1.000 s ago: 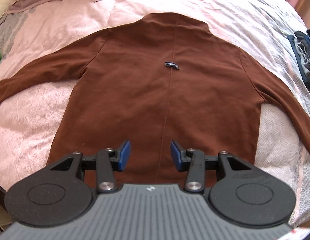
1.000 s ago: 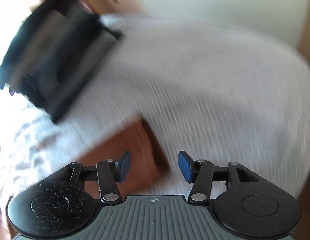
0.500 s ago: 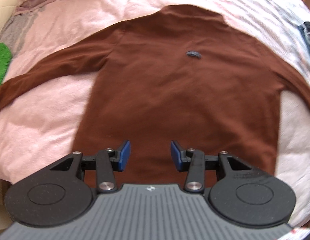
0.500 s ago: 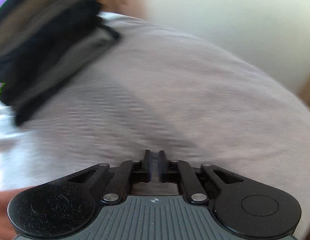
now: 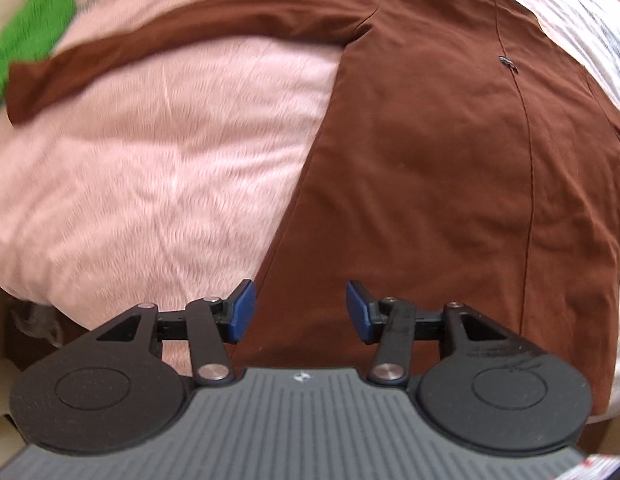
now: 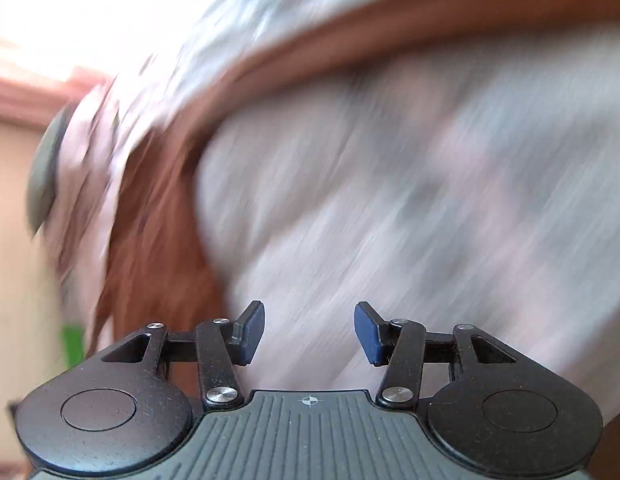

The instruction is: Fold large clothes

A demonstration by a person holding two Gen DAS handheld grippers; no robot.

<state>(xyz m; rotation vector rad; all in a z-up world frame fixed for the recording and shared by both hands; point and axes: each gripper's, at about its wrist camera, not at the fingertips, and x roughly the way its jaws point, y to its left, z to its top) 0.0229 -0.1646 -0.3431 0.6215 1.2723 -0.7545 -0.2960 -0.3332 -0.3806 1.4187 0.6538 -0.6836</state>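
Note:
A large brown garment (image 5: 430,160) lies flat, back side up, on a pink bedspread (image 5: 170,160). Its left sleeve (image 5: 150,44) stretches out toward the left edge. My left gripper (image 5: 298,312) is open and hovers over the garment's lower left hem corner, nothing between its blue pads. The right wrist view is heavily blurred: a brown strip of the garment (image 6: 158,216) runs along the left and top over pale bedding. There my right gripper (image 6: 310,332) is open and holds nothing.
A bright green cloth (image 5: 26,32) lies at the far left beyond the sleeve cuff. The bed's near edge drops off at the lower left (image 5: 26,320). Patterned pale bedding (image 5: 590,20) shows at the upper right.
My left gripper has swung left, from the garment's middle to its lower left edge. The right gripper was open, shut half a second ago, and is open again while moving fast.

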